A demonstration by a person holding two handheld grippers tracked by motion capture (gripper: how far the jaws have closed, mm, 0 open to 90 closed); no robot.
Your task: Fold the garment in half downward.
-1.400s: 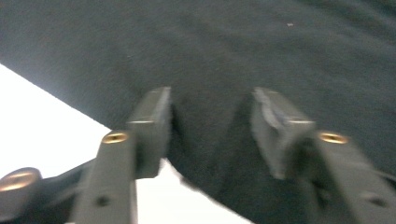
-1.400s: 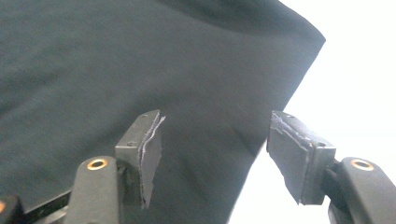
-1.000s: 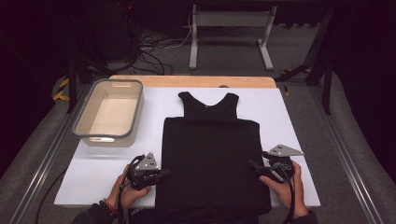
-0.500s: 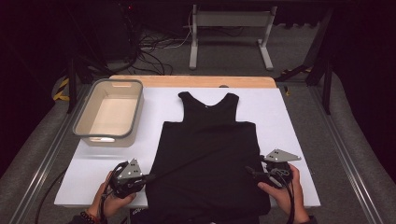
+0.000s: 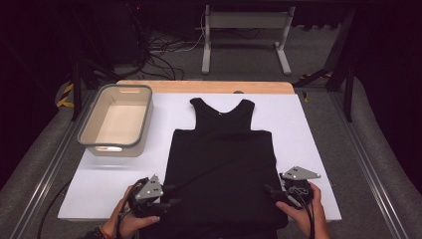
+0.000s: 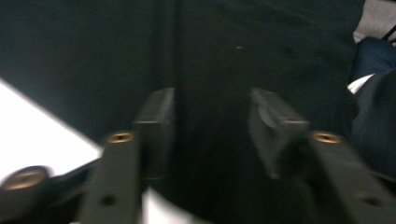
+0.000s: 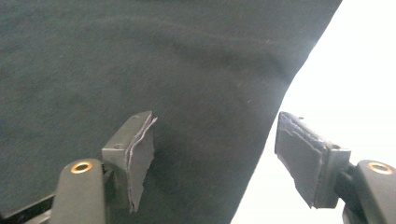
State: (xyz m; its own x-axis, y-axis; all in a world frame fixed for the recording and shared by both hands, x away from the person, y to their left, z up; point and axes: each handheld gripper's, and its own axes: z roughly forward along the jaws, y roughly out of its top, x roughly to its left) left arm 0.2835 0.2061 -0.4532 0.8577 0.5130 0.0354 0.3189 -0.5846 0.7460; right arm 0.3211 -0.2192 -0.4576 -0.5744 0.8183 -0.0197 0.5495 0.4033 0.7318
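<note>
A black tank top (image 5: pixel 221 169) lies flat on the white table top (image 5: pixel 308 129), neck away from me, with a thin diagonal crease across its lower half. My left gripper (image 5: pixel 169 203) is at the lower left hem. Its jaws have just been opening and now stand apart (image 6: pixel 212 116) over the dark fabric (image 6: pixel 233 46), with no pad pressing on it. My right gripper (image 5: pixel 271 191) is at the lower right hem, open (image 7: pixel 215 135). One pad of it is over the cloth (image 7: pixel 140 56) and the other over bare table (image 7: pixel 355 70).
A grey, empty plastic bin (image 5: pixel 117 119) stands at the table's left, beyond my left hand. A wooden strip (image 5: pixel 206 87) runs along the far edge. Metal rails flank the table, and cables and a stand base lie on the floor beyond.
The left hand drew out to the left, then came back toward the shirt's hem, and its jaws went from shut to apart. A diagonal crease appeared in the cloth. The right hand stayed put.
</note>
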